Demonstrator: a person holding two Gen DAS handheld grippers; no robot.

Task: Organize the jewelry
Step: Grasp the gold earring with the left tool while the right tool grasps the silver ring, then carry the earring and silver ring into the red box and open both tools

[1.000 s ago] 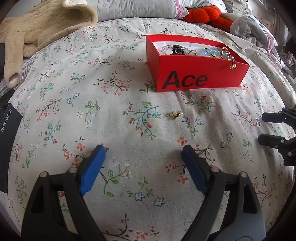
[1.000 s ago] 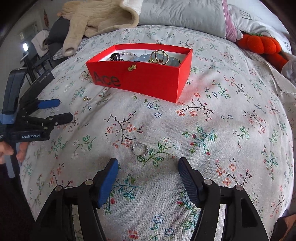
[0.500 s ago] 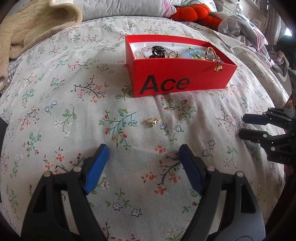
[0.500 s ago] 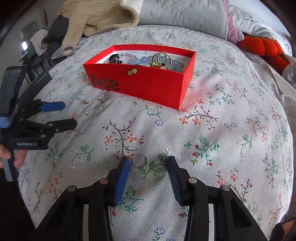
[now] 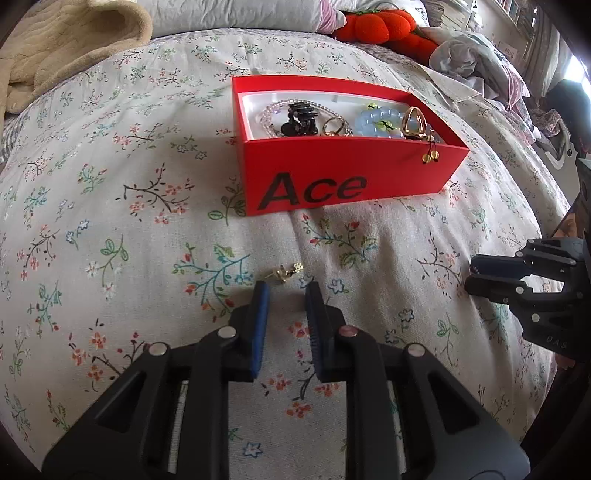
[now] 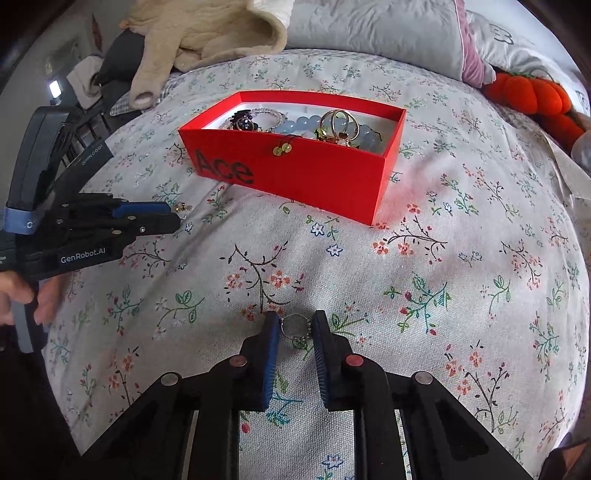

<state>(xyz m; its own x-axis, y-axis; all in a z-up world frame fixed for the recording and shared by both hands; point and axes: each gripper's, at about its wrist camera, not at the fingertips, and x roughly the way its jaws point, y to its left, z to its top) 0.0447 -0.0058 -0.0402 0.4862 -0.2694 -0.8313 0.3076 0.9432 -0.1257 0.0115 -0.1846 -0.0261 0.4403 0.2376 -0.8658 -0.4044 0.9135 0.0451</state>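
Observation:
A red "Ace" box on the floral bedspread holds several pieces of jewelry; it also shows in the right wrist view. A small gold earring lies just beyond the tips of my left gripper, whose jaws are narrowed with a gap and hold nothing. A silver ring lies between the tips of my right gripper, whose jaws stand close on either side of it. The left gripper shows in the right wrist view, the right gripper in the left wrist view.
A beige sweater and grey pillow lie at the bed's head. An orange plush and crumpled clothes sit at the far right. A small pair of beads hangs over the box's front wall.
Both grippers moved forward and down and narrowed their jaws. The left came up to the gold earring; the right closed in around the silver ring.

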